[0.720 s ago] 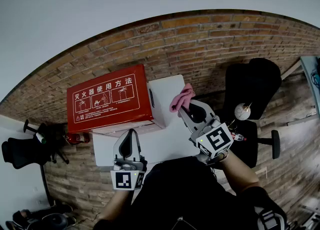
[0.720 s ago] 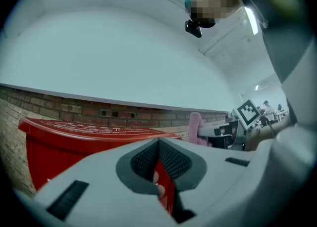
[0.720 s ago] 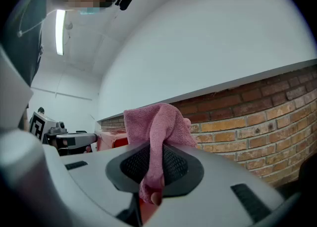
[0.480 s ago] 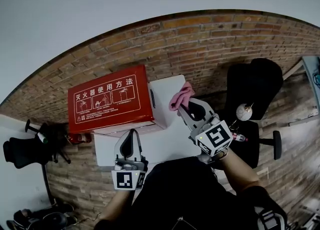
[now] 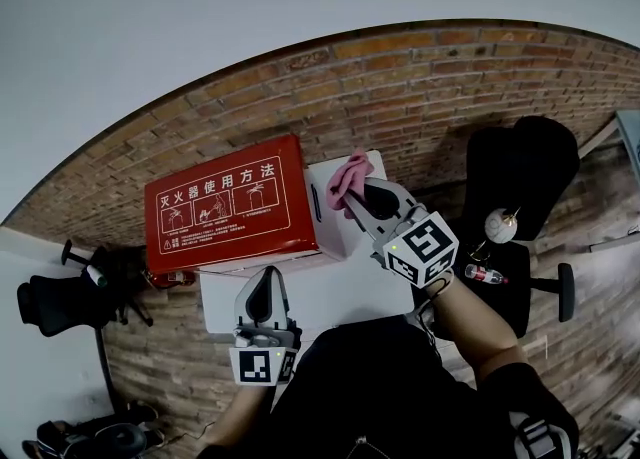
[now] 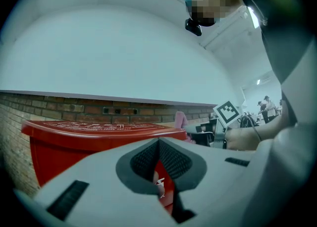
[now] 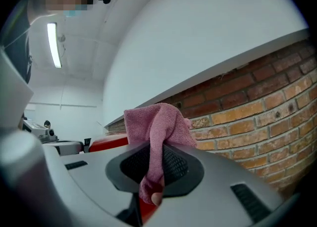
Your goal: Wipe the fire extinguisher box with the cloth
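The fire extinguisher box (image 5: 225,209) has a red instruction face and a white side panel (image 5: 337,209). It stands on a white surface (image 5: 310,292) in front of a brick wall. My right gripper (image 5: 362,190) is shut on a pink cloth (image 5: 349,176), which lies against the upper part of the white panel. In the right gripper view the cloth (image 7: 157,122) bunches out above the closed jaws (image 7: 154,159). My left gripper (image 5: 265,279) hangs below the box, shut and empty. In its own view, the left gripper (image 6: 158,144) points at the red box (image 6: 74,139).
A black office chair (image 5: 520,172) stands at the right, with a small bottle (image 5: 482,274) near it. Another black chair (image 5: 60,302) and a small red extinguisher (image 5: 172,277) are at the left. Brick wall (image 7: 257,117) runs behind the box.
My right gripper has carried the cloth up and to the left, from the box's right edge onto its white side panel. The left gripper stays shut and has barely moved.
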